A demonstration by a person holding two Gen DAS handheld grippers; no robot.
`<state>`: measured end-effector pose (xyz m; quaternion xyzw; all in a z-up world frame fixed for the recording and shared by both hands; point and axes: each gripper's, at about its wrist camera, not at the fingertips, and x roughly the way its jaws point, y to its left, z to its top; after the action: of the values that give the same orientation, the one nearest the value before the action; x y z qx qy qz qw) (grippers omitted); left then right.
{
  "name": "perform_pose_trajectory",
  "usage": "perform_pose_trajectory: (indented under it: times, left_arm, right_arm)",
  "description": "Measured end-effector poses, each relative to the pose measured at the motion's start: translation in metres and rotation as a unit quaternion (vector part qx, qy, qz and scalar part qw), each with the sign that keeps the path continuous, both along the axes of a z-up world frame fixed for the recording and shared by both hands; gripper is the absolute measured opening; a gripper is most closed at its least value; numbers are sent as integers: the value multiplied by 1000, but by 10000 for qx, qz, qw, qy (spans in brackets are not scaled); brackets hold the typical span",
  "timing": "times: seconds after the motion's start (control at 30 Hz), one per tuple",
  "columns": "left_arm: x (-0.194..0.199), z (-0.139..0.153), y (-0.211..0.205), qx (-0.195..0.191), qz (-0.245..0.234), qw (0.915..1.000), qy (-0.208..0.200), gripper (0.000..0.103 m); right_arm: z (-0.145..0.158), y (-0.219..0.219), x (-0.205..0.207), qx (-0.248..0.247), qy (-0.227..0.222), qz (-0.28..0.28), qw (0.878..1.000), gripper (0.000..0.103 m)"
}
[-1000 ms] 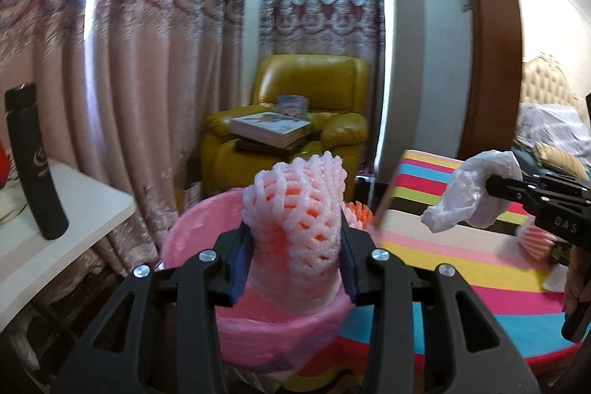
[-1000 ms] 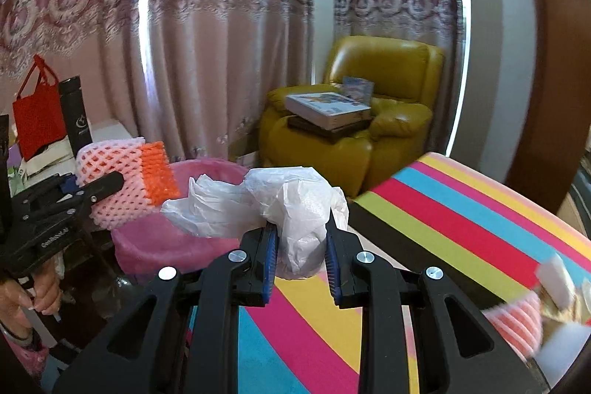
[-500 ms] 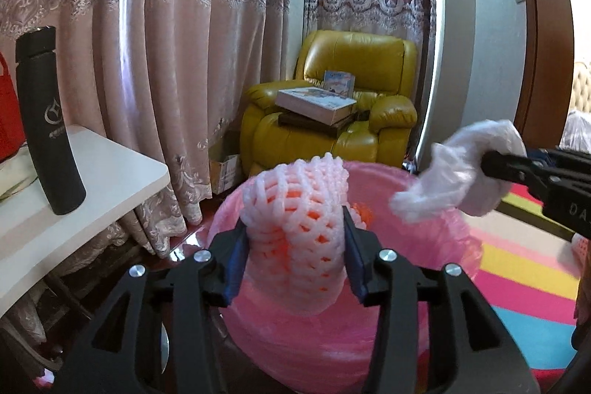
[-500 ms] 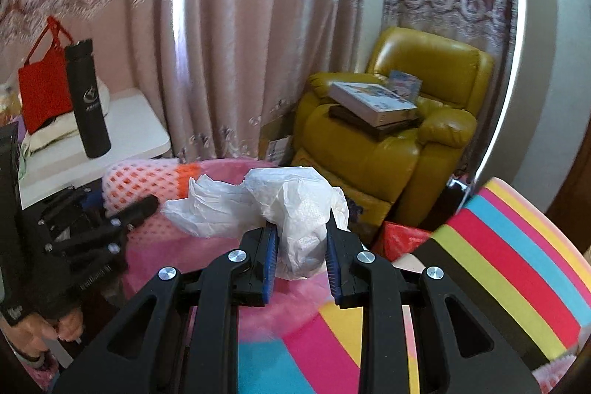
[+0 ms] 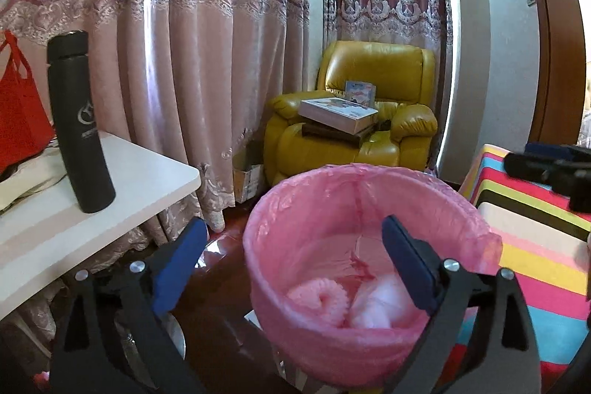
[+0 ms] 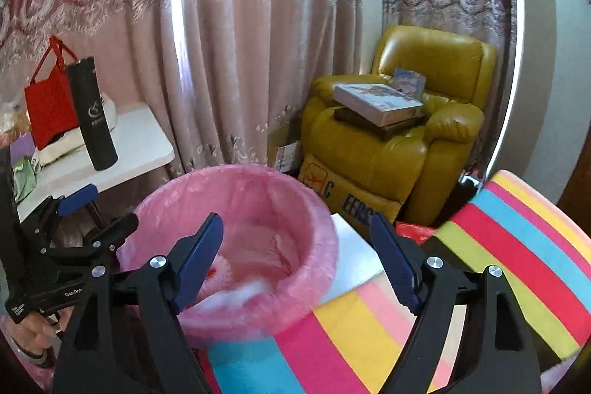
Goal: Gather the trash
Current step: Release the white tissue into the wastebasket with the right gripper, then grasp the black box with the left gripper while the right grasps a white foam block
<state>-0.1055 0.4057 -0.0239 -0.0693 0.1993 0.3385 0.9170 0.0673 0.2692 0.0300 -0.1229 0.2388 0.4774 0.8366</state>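
Observation:
A bin lined with a pink bag (image 5: 369,194) (image 6: 314,220) stands on the floor beside a striped table. Inside it lie a pink foam net (image 5: 319,298) (image 6: 221,264) and a white plastic bag (image 5: 380,305) (image 6: 251,287). My left gripper (image 5: 293,246) hangs over the bin's near rim, its jaws opening wide with nothing between them; it also shows at the left of the right wrist view (image 6: 99,209). My right gripper (image 6: 297,242) is over the bin's right rim, jaws opening and empty; its tip (image 5: 546,161) shows in the left wrist view.
A white side table (image 5: 140,187) at left carries a black flask (image 5: 79,120) and a red bag (image 5: 18,120). A yellow armchair (image 5: 354,135) with books stands behind the bin by pink curtains. The striped tablecloth (image 6: 517,246) lies at right.
Both grippers moved over the bin and spread their jaws. The foam net dropped from the left one and the white plastic bag from the right one into the bin.

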Motion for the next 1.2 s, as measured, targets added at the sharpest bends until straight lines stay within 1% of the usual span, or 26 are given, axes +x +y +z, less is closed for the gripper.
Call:
perform_pose_trajectory:
  times: [0.07, 0.13, 0.23, 0.27, 0.3, 0.37, 0.4, 0.47, 0.5, 0.53, 0.6, 0.63, 0.7, 0.73, 0.77, 0.83, 0.9, 0.97, 1.03, 1.1, 1.17, 1.2]
  left_arm:
    - [-5, 5, -13, 150, -24, 9999, -35, 98]
    - [-8, 11, -36, 425, -157, 9989, -81, 98]
    - [-6, 18, -72, 714, -443, 9963, -149, 98]
    - [-4, 20, -82, 757, -548, 9954, -192, 98]
    - [0, 22, -91, 751, -659, 9947, -230, 98]
    - [9, 25, -111, 568, -970, 9932, -309, 98]
    - [16, 25, -122, 399, -1177, 9917, -333, 98]
    - [33, 22, -142, 60, -1620, 9865, -216, 98]
    - [43, 20, -155, -145, -1927, 9811, -132, 98]
    - [53, 16, -169, -266, -2128, 9767, -27, 98]
    - [69, 10, -196, -348, -2435, 9692, 86, 98]
    - [78, 7, -211, -381, -2623, 9642, 99, 98]
    - [90, 2, -233, -439, -2864, 9571, 81, 98]
    - [97, 0, -249, -494, -3033, 9516, 55, 98]
    - [101, -2, -257, -527, -3124, 9485, 34, 98]
    - [111, -7, -286, -543, -3304, 9423, -40, 98]
    - [121, -10, -310, -485, -3420, 9384, -63, 98]
    - [124, -14, -334, -346, -3574, 9332, -111, 98]
    - [130, -21, -356, -186, -3731, 9276, -38, 98]
    - [136, -28, -365, -150, -3739, 9273, 49, 98]
    - [137, -30, -371, 73, -3615, 9323, -36, 98]
    - [134, -32, -371, 97, -3613, 9324, -60, 98]
  right_arm:
    - [8, -21, -3, 80, -66, -102, 9999, 79]
    - [17, -53, -10, 217, -116, -263, 9993, 84]
    - [25, -102, -20, 313, -269, -472, 9980, 85]
    - [27, -115, -23, 305, -309, -542, 9976, 85]
    - [28, -134, -26, 296, -351, -645, 9969, 85]
    - [27, -169, -33, 279, -409, -863, 9950, 85]
    - [26, -182, -36, 270, -429, -947, 9942, 85]
    - [24, -219, -42, 257, -479, -1247, 9907, 85]
    - [23, -231, -44, 244, -500, -1353, 9892, 85]
    - [22, -245, -46, 227, -531, -1477, 9873, 85]
    - [20, -282, -52, 192, -619, -1820, 9812, 85]
    - [19, -301, -54, 208, -629, -1991, 9777, 85]
    - [16, -331, -57, 257, -592, -2255, 9721, 85]
    - [14, -345, -58, 272, -585, -2393, 9688, 85]
    - [10, -368, -62, 259, -602, -2630, 9626, 86]
    - [2, -399, -67, 239, -579, -2962, 9531, 86]
    - [-8, -427, -70, 263, -451, -3226, 9451, 86]
    - [-21, -450, -72, 267, -301, -3473, 9369, 86]
    - [-35, -470, -73, 257, -126, -3701, 9285, 86]
    - [-44, -478, -73, 310, 17, -3764, 9259, 86]
    - [-52, -480, -73, 334, 108, -3743, 9266, 86]
    - [-55, -476, -75, 335, 131, -3721, 9275, 86]
